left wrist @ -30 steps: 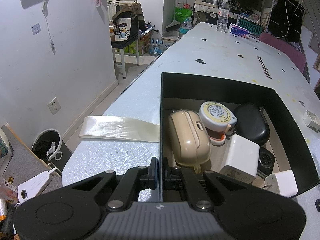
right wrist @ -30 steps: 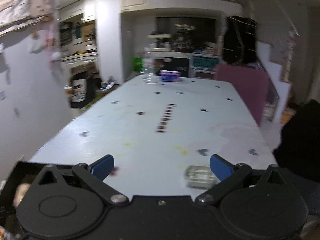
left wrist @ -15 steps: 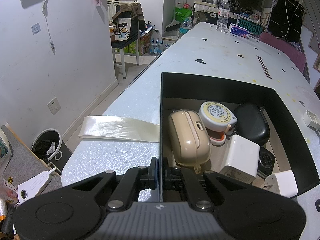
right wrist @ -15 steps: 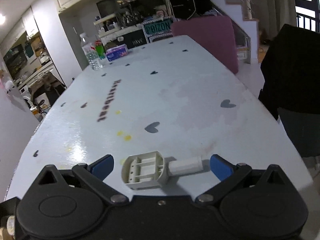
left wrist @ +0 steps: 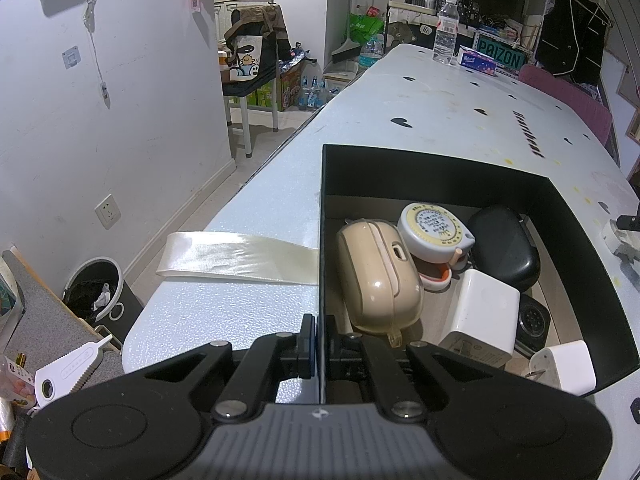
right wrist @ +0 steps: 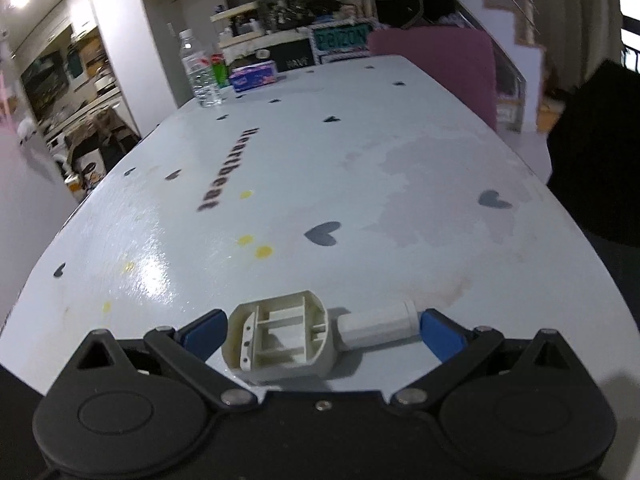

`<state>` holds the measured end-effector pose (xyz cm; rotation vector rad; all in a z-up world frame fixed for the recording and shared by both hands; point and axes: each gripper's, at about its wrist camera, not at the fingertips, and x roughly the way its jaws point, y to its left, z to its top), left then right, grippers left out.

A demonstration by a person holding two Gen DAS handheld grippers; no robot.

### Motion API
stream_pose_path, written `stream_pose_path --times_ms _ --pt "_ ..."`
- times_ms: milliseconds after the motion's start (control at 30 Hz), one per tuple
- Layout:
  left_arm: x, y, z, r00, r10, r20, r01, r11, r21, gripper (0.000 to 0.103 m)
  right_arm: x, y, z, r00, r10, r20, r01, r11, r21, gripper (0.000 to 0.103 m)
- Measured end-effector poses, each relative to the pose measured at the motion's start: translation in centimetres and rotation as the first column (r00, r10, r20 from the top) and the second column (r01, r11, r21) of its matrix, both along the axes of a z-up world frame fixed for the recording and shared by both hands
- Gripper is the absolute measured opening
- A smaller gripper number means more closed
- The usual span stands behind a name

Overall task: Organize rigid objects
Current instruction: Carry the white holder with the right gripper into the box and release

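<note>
White plastic plug piece [right wrist: 304, 334] lies flat on the pale heart-printed table [right wrist: 360, 184], between the spread blue-tipped fingers of the right claw [right wrist: 320, 332], which is released. Left claw [left wrist: 319, 344] is clenched on the near left wall of a black box [left wrist: 440, 168] holding a beige case [left wrist: 378, 276], tape measure [left wrist: 434, 226] and white chargers.
</note>
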<state>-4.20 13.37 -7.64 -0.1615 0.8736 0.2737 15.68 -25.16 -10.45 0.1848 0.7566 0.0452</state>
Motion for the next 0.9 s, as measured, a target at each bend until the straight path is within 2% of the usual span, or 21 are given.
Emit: stream_pose_path --times_ms 233,267,333,500,600,733,900 --pt "0.0 0.0 0.0 1.0 0.0 0.0 0.0 1.0 0.0 0.003 0.3 0.3 -0.6 0.999 -0.014 -0.052 0.011 0.998 -0.059 0.103" --pt "0.0 0.0 0.0 1.0 0.0 0.0 0.0 1.0 0.0 0.003 0.3 0.3 -0.6 0.998 -0.02 -0.057 0.016 0.998 -0.055 0.102" --pt "0.0 0.0 0.0 1.0 0.0 0.0 0.0 1.0 0.0 0.003 0.2 0.3 -0.4 0.998 -0.013 -0.054 0.011 0.999 -0.045 0.093" --pt "0.0 0.0 0.0 1.0 0.0 0.0 0.0 1.0 0.0 0.003 0.2 0.9 0.0 0.998 0.012 -0.062 -0.016 0.997 -0.074 0.091" --pt "0.0 -0.1 0.0 1.0 0.0 0.0 0.0 1.0 0.0 0.003 -0.4 1.2 0.8 0.999 0.006 -0.034 -0.01 0.993 -0.115 0.091" --pt "0.0 -0.1 0.0 1.0 0.0 0.0 0.0 1.0 0.0 0.003 -1.7 1.3 3.0 1.0 0.008 0.015 -0.007 0.997 -0.077 0.091" --pt "0.0 0.0 0.0 1.0 0.001 0.0 -0.001 1.0 0.0 0.003 -5.0 3.6 6.6 0.989 0.112 0.097 -0.109 0.993 -0.035 0.091"
